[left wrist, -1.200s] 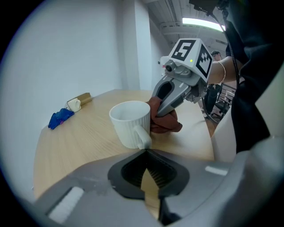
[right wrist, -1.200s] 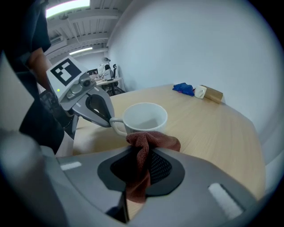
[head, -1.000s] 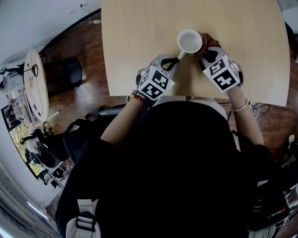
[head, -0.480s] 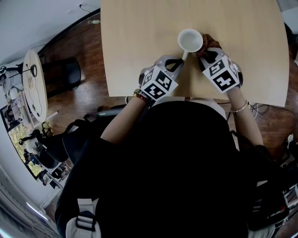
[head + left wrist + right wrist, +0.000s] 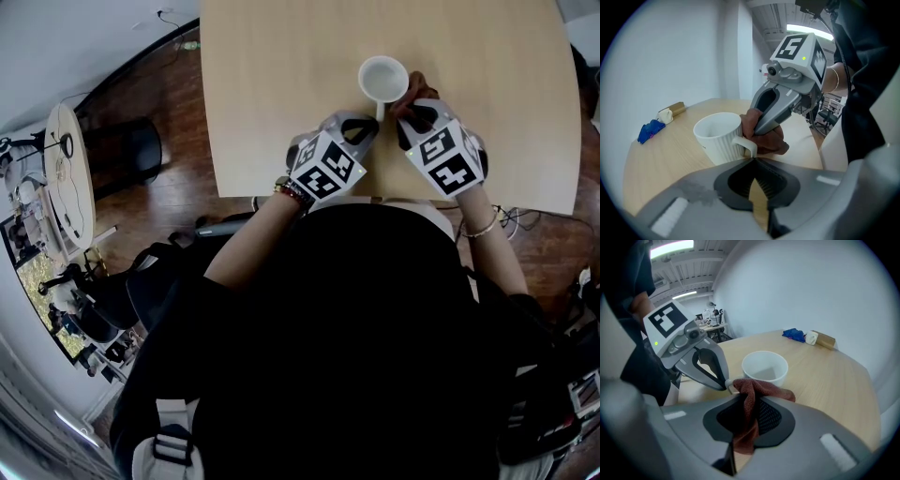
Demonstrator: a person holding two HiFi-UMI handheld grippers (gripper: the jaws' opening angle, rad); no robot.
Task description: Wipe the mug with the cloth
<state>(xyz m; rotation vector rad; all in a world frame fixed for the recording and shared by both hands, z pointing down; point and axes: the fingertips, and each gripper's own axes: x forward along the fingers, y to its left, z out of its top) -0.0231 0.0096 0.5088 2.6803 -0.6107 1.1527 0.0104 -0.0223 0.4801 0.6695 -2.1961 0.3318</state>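
Note:
A white ribbed mug [image 5: 382, 80] stands upright near the front edge of the light wooden table [image 5: 281, 66], its handle [image 5: 746, 143] turned toward me. My left gripper [image 5: 374, 121] is shut, its tips pinched on the handle's lower end [image 5: 727, 382]. My right gripper [image 5: 410, 105] is shut on a brown cloth [image 5: 754, 390]. The cloth bunches out past the jaws and presses against the mug's side [image 5: 761, 136] beside the handle. The mug [image 5: 765, 367] looks empty inside.
A blue crumpled thing [image 5: 793, 334] and a small white and tan box [image 5: 820, 339] lie far back on the table. The table's front edge [image 5: 394, 195] is right under my wrists. A round side table [image 5: 70, 173] and a black chair [image 5: 127, 145] stand on the floor to the left.
The left gripper has shifted to the right and the mug has turned slightly, so its handle now points straight toward me. The right gripper with the cloth has edged left and nearer to me.

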